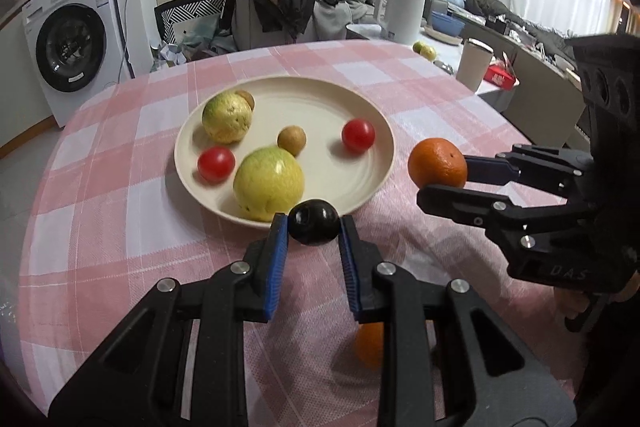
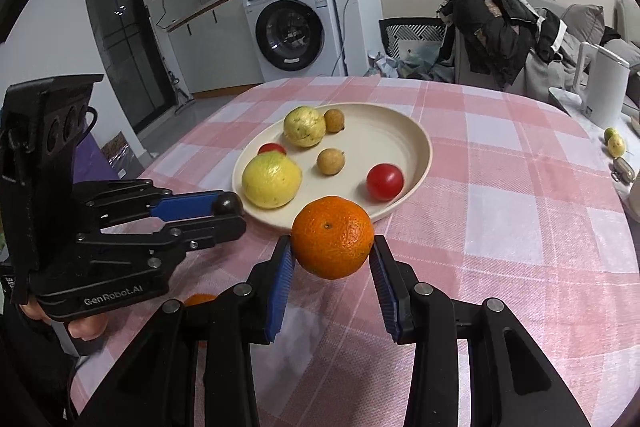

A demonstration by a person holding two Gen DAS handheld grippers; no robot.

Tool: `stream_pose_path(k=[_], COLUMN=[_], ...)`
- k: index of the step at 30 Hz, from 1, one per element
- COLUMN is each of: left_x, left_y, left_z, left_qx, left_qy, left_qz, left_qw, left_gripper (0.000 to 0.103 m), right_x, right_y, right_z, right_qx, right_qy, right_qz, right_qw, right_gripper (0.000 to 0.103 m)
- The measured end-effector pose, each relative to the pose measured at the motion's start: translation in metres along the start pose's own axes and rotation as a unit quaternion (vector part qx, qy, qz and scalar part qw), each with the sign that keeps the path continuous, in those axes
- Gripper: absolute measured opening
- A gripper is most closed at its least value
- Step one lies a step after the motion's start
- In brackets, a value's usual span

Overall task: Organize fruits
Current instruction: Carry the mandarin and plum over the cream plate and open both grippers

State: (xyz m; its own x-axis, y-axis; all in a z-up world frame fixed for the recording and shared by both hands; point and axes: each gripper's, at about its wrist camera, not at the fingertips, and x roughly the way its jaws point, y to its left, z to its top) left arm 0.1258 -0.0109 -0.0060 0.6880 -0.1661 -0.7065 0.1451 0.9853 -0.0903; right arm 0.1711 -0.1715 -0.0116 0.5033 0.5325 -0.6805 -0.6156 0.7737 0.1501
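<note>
Fruits, spare orange point(image 1: 370, 345) (left view clearest)

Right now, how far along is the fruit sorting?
Done: six fruits lie on the plate. In hand: the left gripper clamps a dark plum, the right gripper an orange. Left: plating both, plus another orange on the tablecloth.

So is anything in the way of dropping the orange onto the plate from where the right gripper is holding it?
Nothing visible blocks it. The right gripper holds the orange just off the plate rim, and the near section past the rim is bare; the closest red tomato sits just beyond.
</note>
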Motion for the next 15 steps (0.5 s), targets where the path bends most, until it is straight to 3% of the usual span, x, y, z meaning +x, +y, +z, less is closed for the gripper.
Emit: stream_pose_path(k=[15], left_x=[0.017], left_y=[0.002], left_z=[0.02], left_qx=[-0.005], left_qy=[0.0], left_qz=[-0.002], left_qw=[1.0], left_gripper=[0.023], right_x=[0.015], right_y=[-0.019], right_z=[0.022], right_qx=[0.033], right_qy=[0.003], right_qz=[-0.011], right_qw=[0.999], right_gripper=[0.04])
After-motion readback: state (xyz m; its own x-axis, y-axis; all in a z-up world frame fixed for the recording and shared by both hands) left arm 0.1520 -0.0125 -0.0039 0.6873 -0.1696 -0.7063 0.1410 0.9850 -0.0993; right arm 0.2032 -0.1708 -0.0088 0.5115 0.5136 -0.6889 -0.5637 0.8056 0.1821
